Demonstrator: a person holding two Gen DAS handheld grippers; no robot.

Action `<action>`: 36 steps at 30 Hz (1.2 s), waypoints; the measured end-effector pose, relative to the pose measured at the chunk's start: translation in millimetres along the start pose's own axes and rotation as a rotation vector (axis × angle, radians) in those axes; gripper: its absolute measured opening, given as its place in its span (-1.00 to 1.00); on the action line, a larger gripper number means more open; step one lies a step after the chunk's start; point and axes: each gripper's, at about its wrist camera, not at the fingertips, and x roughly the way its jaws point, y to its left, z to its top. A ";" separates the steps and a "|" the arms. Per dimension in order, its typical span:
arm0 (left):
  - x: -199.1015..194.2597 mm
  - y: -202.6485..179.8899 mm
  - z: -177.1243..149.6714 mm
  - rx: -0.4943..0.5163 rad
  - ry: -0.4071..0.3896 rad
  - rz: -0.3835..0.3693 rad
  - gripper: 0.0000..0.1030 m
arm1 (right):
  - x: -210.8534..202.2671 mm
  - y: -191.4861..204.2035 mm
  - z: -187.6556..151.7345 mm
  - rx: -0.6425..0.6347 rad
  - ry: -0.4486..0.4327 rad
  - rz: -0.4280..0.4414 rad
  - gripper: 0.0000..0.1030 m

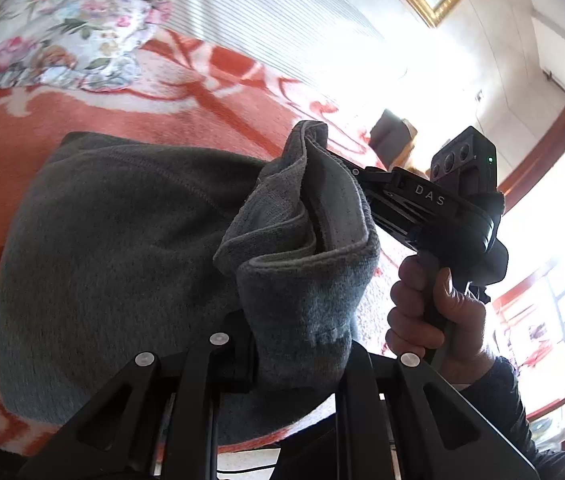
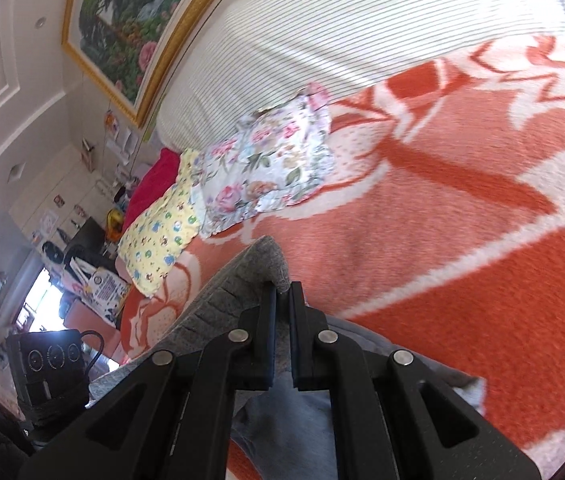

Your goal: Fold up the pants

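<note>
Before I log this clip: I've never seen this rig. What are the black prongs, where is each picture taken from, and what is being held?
No robot here: a person holds a handheld two-finger gripper in each hand, each carrying a fisheye camera looking along its fingers. The left camera shows the left gripper clamping the grey pants, and also the right gripper with the person's hand on its handle. The right camera shows that right gripper pinching a pants edge. Beneath lies an orange-and-white blanket with floral cloth on it.

Bed w/ orange-white blanket [image 2: 462,248]; on it: gray pants [image 1: 114,248], floral cloth [image 2: 270,160], yellow print cloth [image 2: 158,248].
</note>
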 end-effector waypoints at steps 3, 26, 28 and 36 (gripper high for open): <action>11.4 -17.7 -2.1 0.049 0.010 0.014 -0.73 | -13.0 -11.8 -1.6 0.016 -0.021 -0.009 -0.87; 69.1 -79.0 -19.4 0.263 0.070 0.077 -0.71 | -60.6 -78.8 -24.1 0.160 -0.118 -0.060 -0.87; 72.4 -82.0 -22.5 0.284 0.077 0.089 -0.67 | -61.4 -80.4 -24.0 0.163 -0.122 -0.059 -0.87; 69.0 -93.6 -40.0 0.338 0.109 0.045 0.18 | -63.3 -86.7 -33.5 0.188 -0.097 -0.127 -0.76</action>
